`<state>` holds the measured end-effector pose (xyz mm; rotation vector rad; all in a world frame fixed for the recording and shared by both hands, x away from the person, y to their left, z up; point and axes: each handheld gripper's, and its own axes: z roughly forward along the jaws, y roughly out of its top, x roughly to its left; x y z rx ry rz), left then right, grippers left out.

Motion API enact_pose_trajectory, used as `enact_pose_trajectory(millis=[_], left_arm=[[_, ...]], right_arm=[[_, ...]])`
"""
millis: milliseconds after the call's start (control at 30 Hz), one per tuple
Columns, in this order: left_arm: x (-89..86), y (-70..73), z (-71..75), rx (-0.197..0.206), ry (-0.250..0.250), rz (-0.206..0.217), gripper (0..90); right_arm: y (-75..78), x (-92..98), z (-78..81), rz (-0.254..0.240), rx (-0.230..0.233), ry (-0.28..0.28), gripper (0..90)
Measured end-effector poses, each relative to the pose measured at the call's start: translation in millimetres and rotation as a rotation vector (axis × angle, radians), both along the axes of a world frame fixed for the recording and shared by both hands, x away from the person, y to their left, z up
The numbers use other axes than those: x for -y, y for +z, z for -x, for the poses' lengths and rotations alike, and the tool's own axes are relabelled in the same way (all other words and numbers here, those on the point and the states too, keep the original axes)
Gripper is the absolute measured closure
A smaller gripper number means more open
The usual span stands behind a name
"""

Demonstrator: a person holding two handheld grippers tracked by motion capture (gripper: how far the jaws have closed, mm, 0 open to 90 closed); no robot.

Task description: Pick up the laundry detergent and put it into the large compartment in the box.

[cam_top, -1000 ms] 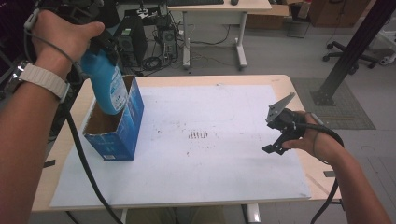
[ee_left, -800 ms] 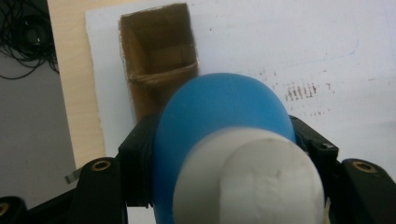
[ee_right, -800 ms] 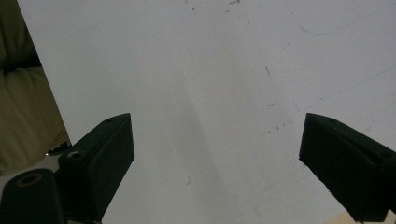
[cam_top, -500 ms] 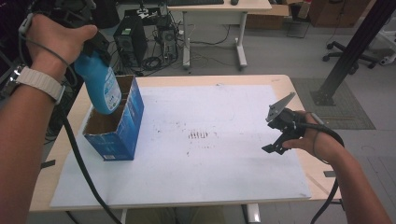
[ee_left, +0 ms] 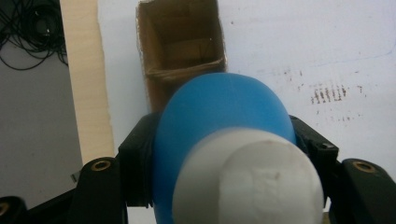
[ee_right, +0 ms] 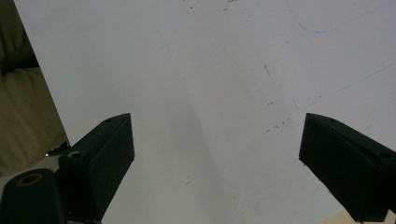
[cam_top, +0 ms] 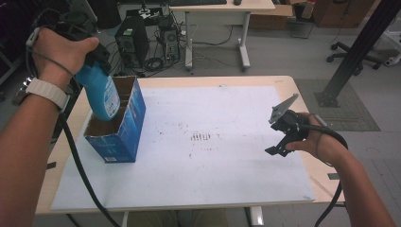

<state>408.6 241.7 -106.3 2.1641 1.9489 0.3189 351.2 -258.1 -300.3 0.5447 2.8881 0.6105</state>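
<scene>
A blue bottle (cam_top: pixel 100 92) with a white cap (ee_left: pixel 247 179) hangs in my left gripper (cam_top: pixel 90 56), which is shut on it. It is held above the open top of a blue cardboard box (cam_top: pixel 118 125) at the table's left side. Looking down the bottle, the box's brown inside (ee_left: pixel 180 44) shows a divider across it. My right gripper (cam_top: pixel 282 130) hovers over the right part of the white sheet (cam_top: pixel 213 142), open, with nothing between its jaws. Its two black fingers (ee_right: pixel 100 161) stand wide apart over bare white paper (ee_right: pixel 210 93).
The white sheet covers most of the wooden table (cam_top: pixel 302 99); faint dark marks (cam_top: pixel 201 137) sit near its middle. Behind the table are a computer tower (cam_top: pixel 130 45), cables and another desk (cam_top: pixel 227 7). A black post (cam_top: pixel 352 52) stands at the right. A black cable (cam_top: pixel 78 165) trails from the left gripper.
The left gripper has carried the blue bottle slightly down and toward the box's open top. The right gripper has stayed in place.
</scene>
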Motion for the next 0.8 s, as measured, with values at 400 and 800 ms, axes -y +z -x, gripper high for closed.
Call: enact_pose_trajectory(millis=[400,800], left_arm=[[-8.2,-29.9,-7.3,-0.030,-0.004,0.008,37.3],[-14.3,-58.1,-13.1,-0.047,-0.008,-0.005,37.3]], right_arm=[[-1.9,0.3,-0.3,0.001,-0.005,-0.003,10.3],[-4.1,-3.7,-2.4,0.009,-0.014,0.000,10.3]])
